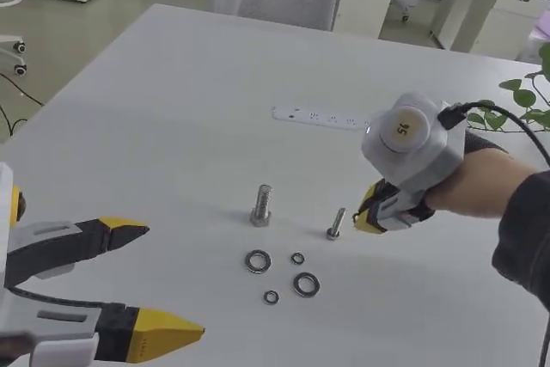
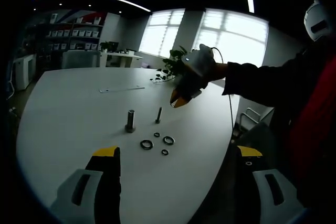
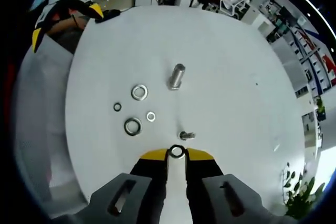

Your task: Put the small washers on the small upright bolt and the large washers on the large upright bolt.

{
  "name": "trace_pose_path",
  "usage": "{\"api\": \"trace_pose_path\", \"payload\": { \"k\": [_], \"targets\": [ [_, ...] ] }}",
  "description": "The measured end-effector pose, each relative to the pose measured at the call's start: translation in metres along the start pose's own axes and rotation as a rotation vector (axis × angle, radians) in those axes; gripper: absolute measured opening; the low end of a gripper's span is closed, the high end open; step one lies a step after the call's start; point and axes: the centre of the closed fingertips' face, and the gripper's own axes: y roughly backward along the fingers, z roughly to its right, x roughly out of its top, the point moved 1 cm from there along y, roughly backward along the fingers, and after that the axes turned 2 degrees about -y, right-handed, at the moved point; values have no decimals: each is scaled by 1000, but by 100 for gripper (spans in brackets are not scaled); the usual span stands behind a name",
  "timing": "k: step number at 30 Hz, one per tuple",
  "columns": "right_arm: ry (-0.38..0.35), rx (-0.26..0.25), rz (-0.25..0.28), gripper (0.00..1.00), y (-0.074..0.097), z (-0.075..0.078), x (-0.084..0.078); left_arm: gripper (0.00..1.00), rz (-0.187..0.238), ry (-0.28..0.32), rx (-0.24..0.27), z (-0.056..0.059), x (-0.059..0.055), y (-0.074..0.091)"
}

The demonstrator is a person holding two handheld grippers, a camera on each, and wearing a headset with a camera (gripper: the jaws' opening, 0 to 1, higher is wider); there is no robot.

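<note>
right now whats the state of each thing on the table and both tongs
large steel upright bolt: standing, bare
small steel upright bolt: standing, bare
two large steel washers: lying flat, loose
two small steel washers: lying flat, loose
left tongs: open, empty
right tongs: shut on fifth steel washer

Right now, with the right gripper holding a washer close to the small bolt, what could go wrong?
The washer is pinched only by the tips of the right gripper, so it may slip or tilt before its hole meets the small bolt. The bolt seems to stand free; a sideways nudge could tip it toward the loose washers.
</note>
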Motion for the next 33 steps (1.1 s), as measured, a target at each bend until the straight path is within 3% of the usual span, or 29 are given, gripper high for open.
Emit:
{"api": "trace_pose_path", "payload": {
  "k": [11, 33],
  "targets": [
    [23, -2, -2, 13, -5, 12, 12, 90, -4, 10, 14, -3, -3, 1],
    [59, 49, -50, 13, -27, 26, 8, 90, -14, 16, 25, -7, -3, -2]
  ]
}}
